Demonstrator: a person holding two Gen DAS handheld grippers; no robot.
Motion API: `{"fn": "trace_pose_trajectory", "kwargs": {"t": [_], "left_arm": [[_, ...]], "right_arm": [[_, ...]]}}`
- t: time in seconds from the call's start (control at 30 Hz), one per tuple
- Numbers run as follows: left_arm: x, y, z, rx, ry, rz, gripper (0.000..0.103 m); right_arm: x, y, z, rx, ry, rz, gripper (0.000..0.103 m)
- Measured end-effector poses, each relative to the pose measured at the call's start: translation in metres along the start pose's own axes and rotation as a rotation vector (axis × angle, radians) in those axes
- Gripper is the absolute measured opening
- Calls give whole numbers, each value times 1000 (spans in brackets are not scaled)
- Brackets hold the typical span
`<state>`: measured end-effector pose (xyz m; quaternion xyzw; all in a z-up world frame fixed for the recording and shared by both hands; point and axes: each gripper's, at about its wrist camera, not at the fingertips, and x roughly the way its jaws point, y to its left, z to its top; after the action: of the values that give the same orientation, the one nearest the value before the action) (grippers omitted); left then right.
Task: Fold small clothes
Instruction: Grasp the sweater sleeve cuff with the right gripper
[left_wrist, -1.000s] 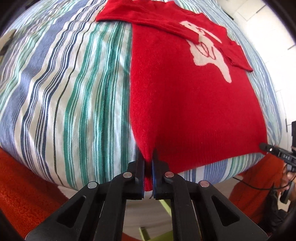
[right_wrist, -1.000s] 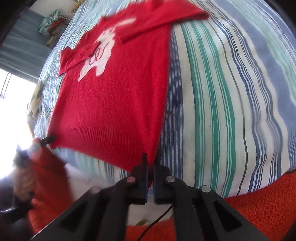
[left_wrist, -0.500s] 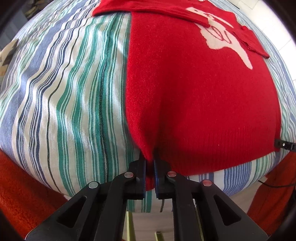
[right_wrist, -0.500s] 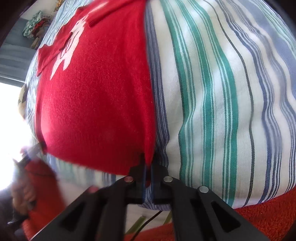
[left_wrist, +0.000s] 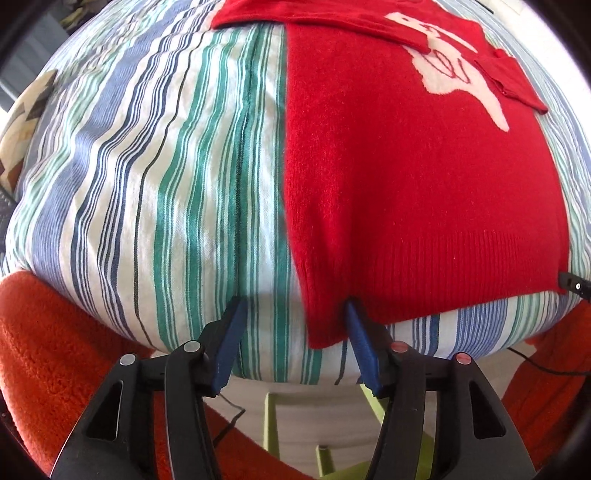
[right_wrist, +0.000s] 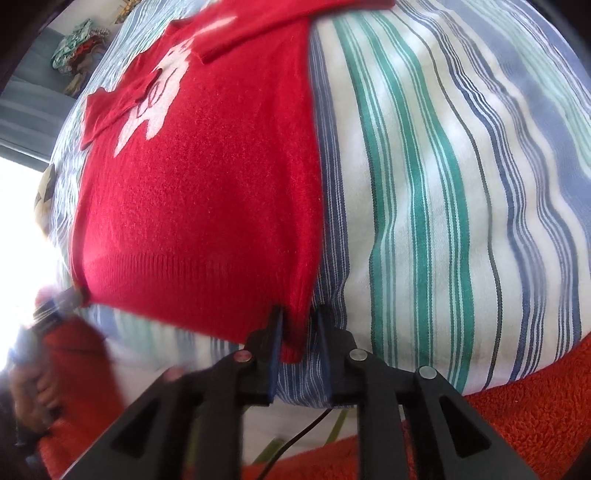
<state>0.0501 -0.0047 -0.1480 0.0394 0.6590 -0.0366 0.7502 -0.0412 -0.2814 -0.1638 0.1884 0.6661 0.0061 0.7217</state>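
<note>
Sweater (left_wrist: 417, 192): red knit with a white figure, spread flat on the striped bedcover (left_wrist: 166, 192), both sleeves folded in across the chest.
Long axis: runs from the ribbed hem, at the near bed edge, away to the collar end.
Left gripper (left_wrist: 293, 345): jaws have just been opening and now stand wide; the hem's left corner lies between them, released, brushing the right-hand pad.
Right gripper (right_wrist: 300, 341): jaws have just been opening, gap narrow; the hem's right corner hangs between the pads, apparently loose.
Nearness: each gripper sits at its own hem corner, equally close.
Judgement: the next fold likely carries the hem along the long axis toward the collar.
</note>
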Motion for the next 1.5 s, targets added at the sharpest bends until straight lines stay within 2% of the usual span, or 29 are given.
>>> {"fn": "trace_pose_trajectory", "kwargs": {"t": [0.07, 0.17, 0.23, 0.33, 0.4, 0.47, 0.5, 0.57, 0.67, 0.73, 0.8, 0.9, 0.93, 1.03, 1.17, 1.23, 1.3, 1.4, 1.5], "left_arm": [[-1, 2, -2, 7, 13, 19, 68], [-15, 9, -17, 16, 12, 21, 69], [-26, 17, -24, -2, -3, 7, 69], [-53, 40, -34, -47, -48, -15, 70], [-66, 51, -33, -87, -83, -34, 72], [-75, 60, -26, -125, -117, -61, 72], [-78, 62, -23, -138, -130, -71, 72], [-88, 67, -19, -152, -147, -76, 72], [-101, 64, -20, -162, -172, -81, 72], [-101, 68, -20, -168, -183, -78, 73], [-103, 72, -24, -184, -184, -67, 73], [-89, 80, -23, -226, -169, -52, 73], [-84, 84, -23, -239, -159, -48, 73], [-81, 94, -28, -268, -143, -43, 73], [-81, 97, -31, -270, -146, -37, 73], [-80, 94, -29, -262, -141, -42, 73], [-78, 86, -25, -247, -136, -49, 73], [-79, 70, -20, -215, -130, -65, 73], [-83, 54, -17, -176, -126, -75, 73]], "right_arm": [[-3, 2, -1, -2, 4, -6, 29], [-12, -1, -8, -9, 12, -16, 43], [-22, -6, -14, -18, 21, -31, 47], [-46, -18, -18, -58, 14, -86, 47], [-70, -22, -5, -134, -48, -201, 47], [-96, -13, 16, -261, -145, -339, 47], [-106, -2, 29, -337, -196, -378, 47], [-118, 24, 56, -483, -283, -364, 47], [-101, 74, 96, -681, -310, -234, 47], [-72, 108, 117, -818, -300, -188, 47], [-36, 132, 132, -909, -273, -208, 46], [9, 143, 159, -932, -255, -237, 46], [21, 143, 166, -919, -258, -249, 46], [32, 125, 187, -797, -262, -250, 7], [-44, 60, 204, -501, -453, -180, 6], [-90, 3, 209, -314, -545, -166, 6], [-128, -63, 211, -125, -622, -191, 6], [-155, -156, 204, 134, -668, -217, 7], [-148, -218, 190, 302, -654, -216, 7]]}}
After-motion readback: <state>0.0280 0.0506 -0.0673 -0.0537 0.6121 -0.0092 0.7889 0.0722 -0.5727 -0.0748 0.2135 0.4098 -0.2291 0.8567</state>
